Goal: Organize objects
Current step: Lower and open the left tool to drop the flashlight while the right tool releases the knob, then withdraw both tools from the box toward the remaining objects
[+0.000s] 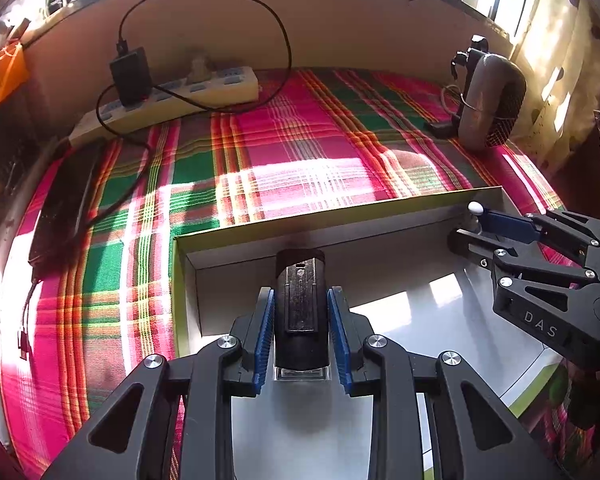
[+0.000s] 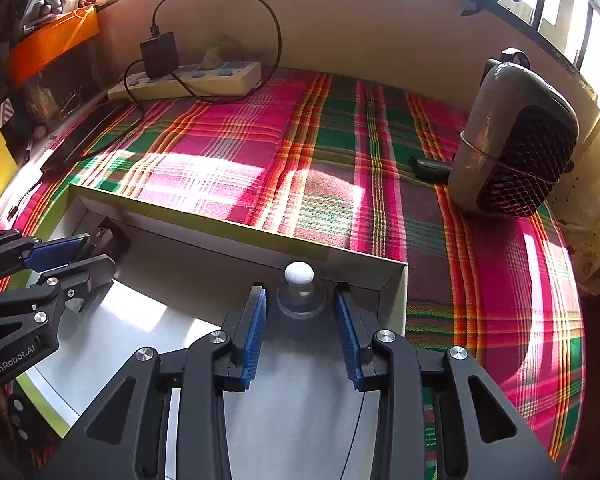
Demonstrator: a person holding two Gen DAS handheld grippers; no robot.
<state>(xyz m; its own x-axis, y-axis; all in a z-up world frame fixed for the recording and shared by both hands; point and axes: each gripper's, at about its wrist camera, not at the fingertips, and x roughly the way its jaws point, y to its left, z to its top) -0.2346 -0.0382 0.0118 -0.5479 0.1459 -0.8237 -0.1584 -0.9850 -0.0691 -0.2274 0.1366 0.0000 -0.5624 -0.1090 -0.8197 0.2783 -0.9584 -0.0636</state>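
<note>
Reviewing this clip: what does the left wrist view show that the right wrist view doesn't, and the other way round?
Only the left wrist view shows the black cylindrical device clamped between the left gripper pads, over the box's left inner corner.

Only the right wrist view shows the clear bottle with a white ball top fully, standing in the box's far right corner between the right gripper pads, which do not touch it; it also shows the small fan's mesh front.

Both show the shallow white box, the plaid cloth, and the power strip.
</note>
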